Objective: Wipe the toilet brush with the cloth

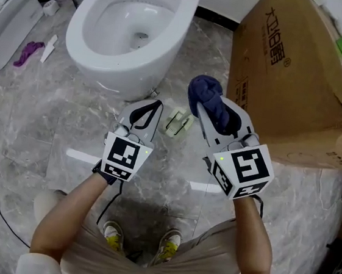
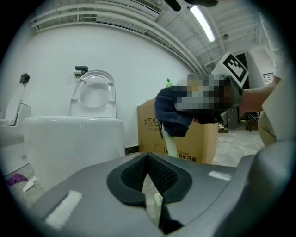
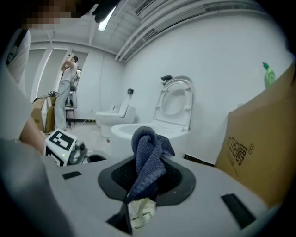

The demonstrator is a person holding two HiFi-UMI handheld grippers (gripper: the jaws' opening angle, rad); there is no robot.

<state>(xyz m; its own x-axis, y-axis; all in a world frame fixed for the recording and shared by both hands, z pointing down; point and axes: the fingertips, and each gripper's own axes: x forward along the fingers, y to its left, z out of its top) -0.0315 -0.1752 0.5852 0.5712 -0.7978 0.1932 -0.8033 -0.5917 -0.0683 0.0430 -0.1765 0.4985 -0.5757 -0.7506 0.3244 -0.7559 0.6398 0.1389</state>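
- In right gripper [image 1: 203,111]: bunched dark-blue terry cloth [image 1: 211,96], pinched tight, bulging toward 12 o'clock.
- Left gripper [image 1: 152,106]: closed tip to tip, empty.
- Pale green-white plastic toilet brush [image 1: 178,123]: on grey marble floor [image 1: 49,125], between grippers, 5 o'clock of white ceramic toilet [image 1: 124,66].

Grey marble-pattern floor [image 1: 31,123]; white toilet [image 1: 125,30], seat raised; brown cardboard box [image 1: 294,80] right; white walls [image 2: 129,60]; ceiling strip light [image 2: 203,23].

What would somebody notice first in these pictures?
Probably the big white toilet at the top of the head view, standing on the grey marble floor. Next comes the dark blue cloth pinched in the jaws of the right gripper, with a large cardboard box just to its right.
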